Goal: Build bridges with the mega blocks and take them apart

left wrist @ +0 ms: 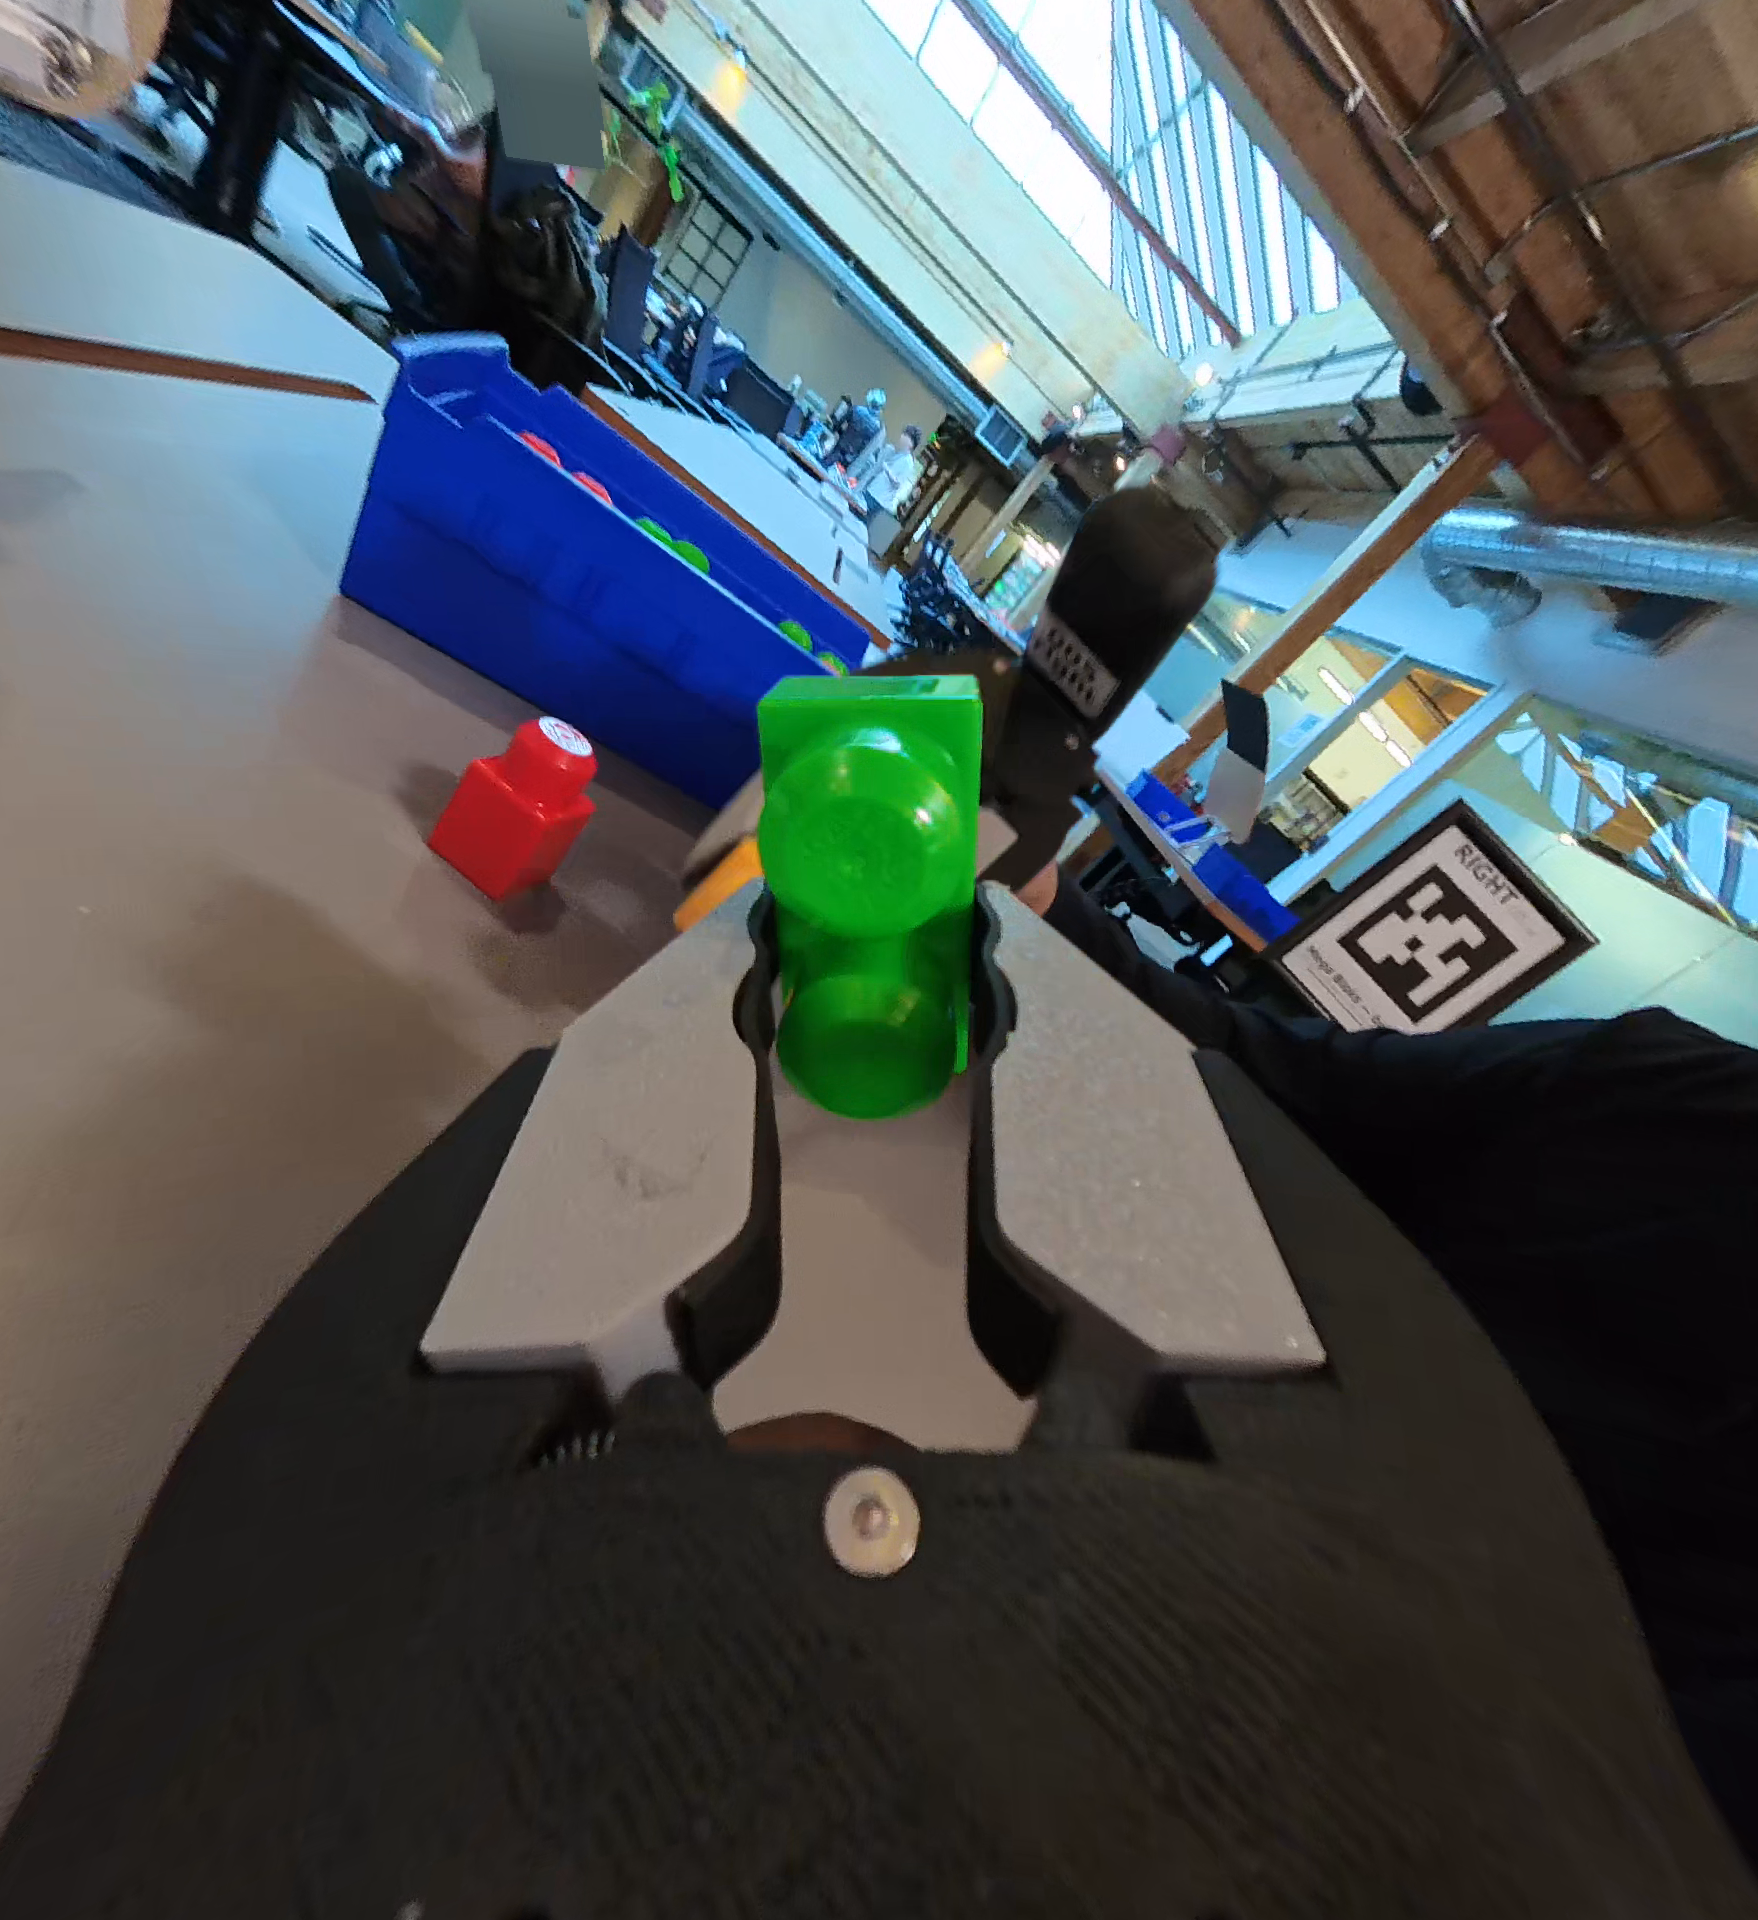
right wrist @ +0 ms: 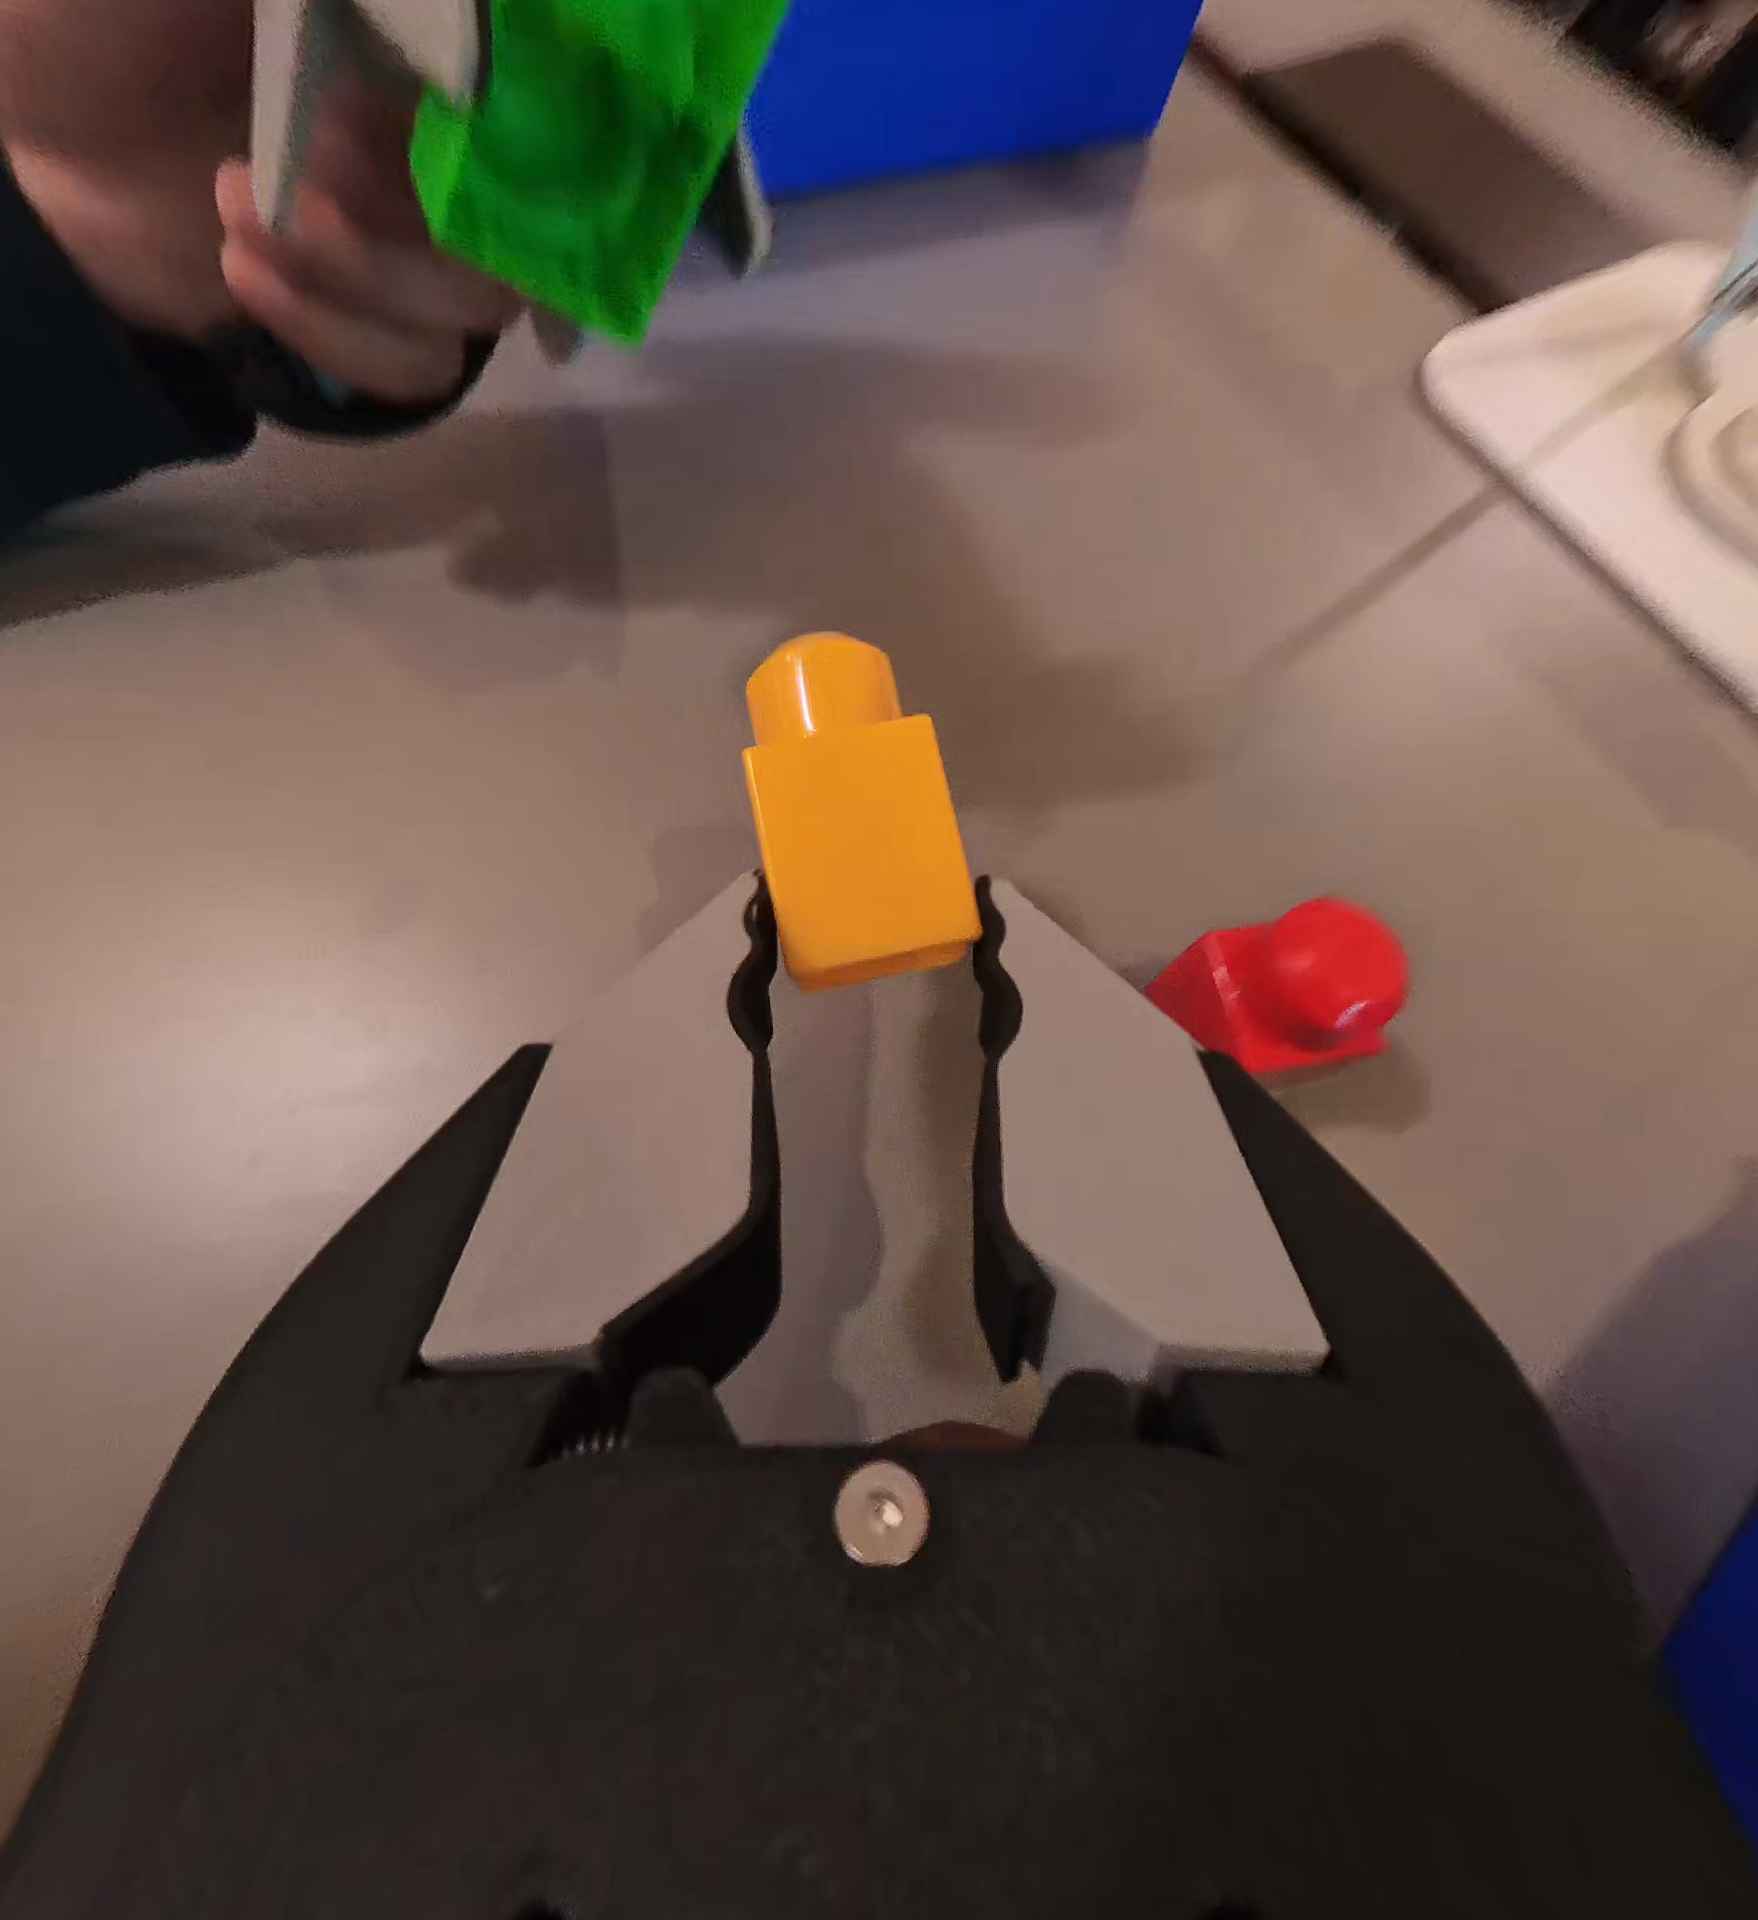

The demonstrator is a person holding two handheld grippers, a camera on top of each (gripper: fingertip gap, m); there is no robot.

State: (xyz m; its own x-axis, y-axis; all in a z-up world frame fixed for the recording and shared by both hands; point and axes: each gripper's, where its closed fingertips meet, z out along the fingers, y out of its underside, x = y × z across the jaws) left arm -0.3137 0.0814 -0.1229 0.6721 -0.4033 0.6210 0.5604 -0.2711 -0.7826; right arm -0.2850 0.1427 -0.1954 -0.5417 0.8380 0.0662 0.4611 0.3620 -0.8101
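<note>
My left gripper (left wrist: 870, 914) is shut on a long green block (left wrist: 870, 862) with its studs facing the camera, held above the grey table. The same green block (right wrist: 574, 156) shows blurred at the top left of the right wrist view. My right gripper (right wrist: 870, 925) is shut on a small orange one-stud block (right wrist: 854, 842), stud pointing away. A bit of that orange block (left wrist: 714, 883) peeks out behind my left finger. A small red one-stud block (left wrist: 516, 805) stands on the table; it also shows in the right wrist view (right wrist: 1290, 987).
A blue bin (left wrist: 563, 582) holding red and green blocks stands on the table behind the red block; its wall also shows in the right wrist view (right wrist: 958, 83). A white tray (right wrist: 1623, 457) with a clear glass dish lies at the right. A hand (right wrist: 335, 270) holds the left gripper. Some 11 centimetres of space lies between my two pairs of fingers.
</note>
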